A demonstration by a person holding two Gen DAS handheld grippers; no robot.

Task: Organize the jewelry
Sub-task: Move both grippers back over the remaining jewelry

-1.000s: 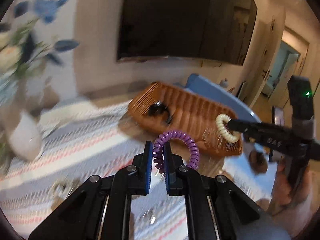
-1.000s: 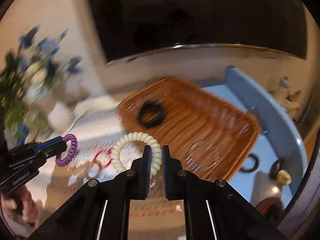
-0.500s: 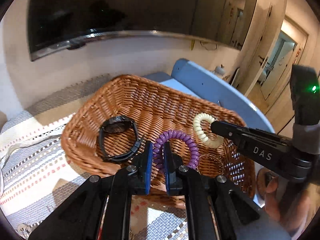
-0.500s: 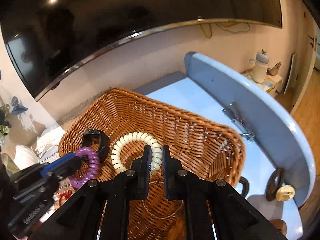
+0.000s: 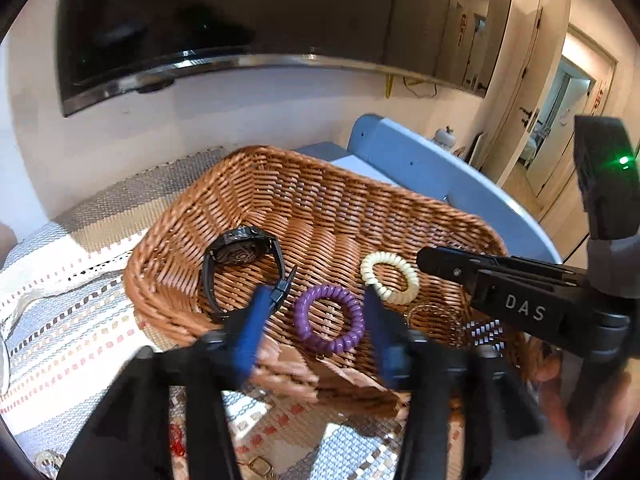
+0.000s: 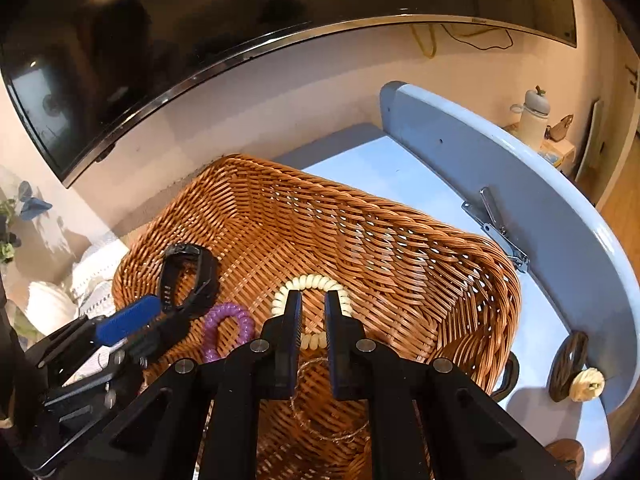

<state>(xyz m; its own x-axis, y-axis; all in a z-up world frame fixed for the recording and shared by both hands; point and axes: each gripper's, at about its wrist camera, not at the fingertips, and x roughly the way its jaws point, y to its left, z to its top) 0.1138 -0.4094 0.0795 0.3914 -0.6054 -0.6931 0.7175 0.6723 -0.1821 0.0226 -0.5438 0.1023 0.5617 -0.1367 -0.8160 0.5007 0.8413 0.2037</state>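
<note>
A wicker basket (image 5: 248,184) (image 6: 400,240) holds a black watch (image 5: 240,252) (image 6: 188,276), a purple spiral band (image 5: 329,318) (image 6: 228,330), a cream spiral band (image 5: 390,278) (image 6: 310,282) and a thin chain bracelet (image 5: 434,318) (image 6: 328,400). My left gripper (image 5: 316,320) is open, its blue pads either side of the purple band lying on the basket floor. My right gripper (image 6: 313,310) is open just above the cream band, which lies loose in the basket; it also shows in the left wrist view (image 5: 424,258).
The basket sits on a striped woven cloth (image 5: 60,300) next to a light blue tabletop (image 6: 400,176) with a raised blue rim (image 6: 500,160). Small ornaments (image 6: 576,376) lie near the rim. A dark TV (image 6: 200,20) hangs on the wall behind.
Both grippers moved over the basket, lowered and opened. The purple and cream bands were let go and now lie on the basket floor.
</note>
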